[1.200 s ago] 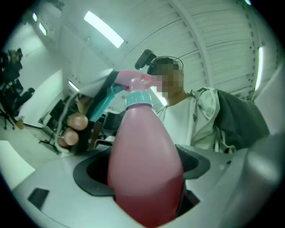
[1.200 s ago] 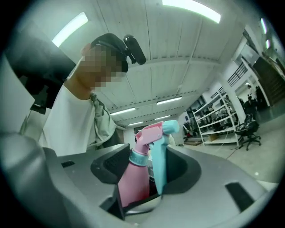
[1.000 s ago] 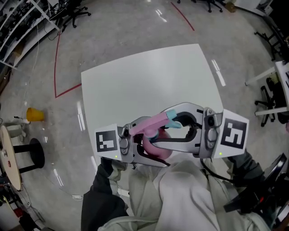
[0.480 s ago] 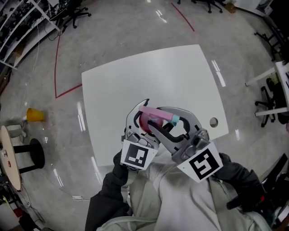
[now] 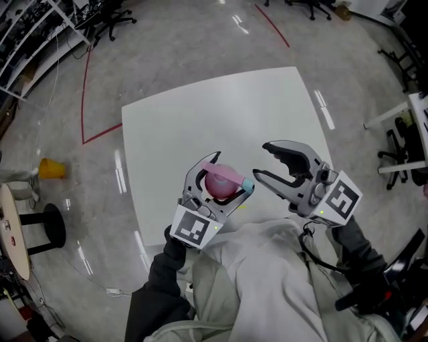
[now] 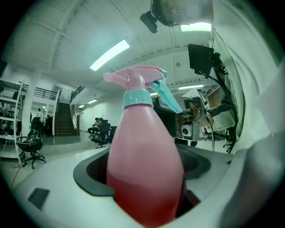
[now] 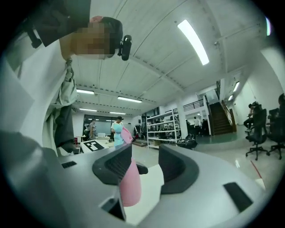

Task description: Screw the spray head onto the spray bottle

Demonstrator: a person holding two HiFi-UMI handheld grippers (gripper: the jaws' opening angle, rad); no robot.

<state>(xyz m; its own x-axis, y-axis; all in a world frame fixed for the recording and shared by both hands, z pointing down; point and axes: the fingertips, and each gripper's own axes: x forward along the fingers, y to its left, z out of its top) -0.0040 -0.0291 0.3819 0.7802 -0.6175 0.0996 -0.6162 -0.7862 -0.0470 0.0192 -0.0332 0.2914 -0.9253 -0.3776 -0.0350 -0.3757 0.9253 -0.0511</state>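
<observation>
— Where is the pink plastic spray bottle point(image 5: 224, 180) sitting?
— The left gripper point(image 5: 233, 172) is pinching it, blue spray head point(image 6: 142, 82) on, over the white square table point(image 5: 214, 113) at 6 o'clock.
— And the right gripper point(image 5: 261, 161)?
— It is hovering at the bottle's 3 o'clock; its jaws have just been opening, spread and empty. A grey polished floor point(image 5: 167, 40) is surrounding the table.

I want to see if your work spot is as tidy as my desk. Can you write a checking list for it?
Surface: white table, bare where it shows.
Job's things: pink spray bottle with the spray head sitting on its neck.
Clutter: nothing seen.
Grippers: left gripper shut on the spray bottle; right gripper open, its jaws have just been opening, nothing between them, apart from the bottle.
Cables: a thin dark cable runs below the right gripper.
Surroundings: grey floor with red lines, a yellow cone, office chairs.
</observation>
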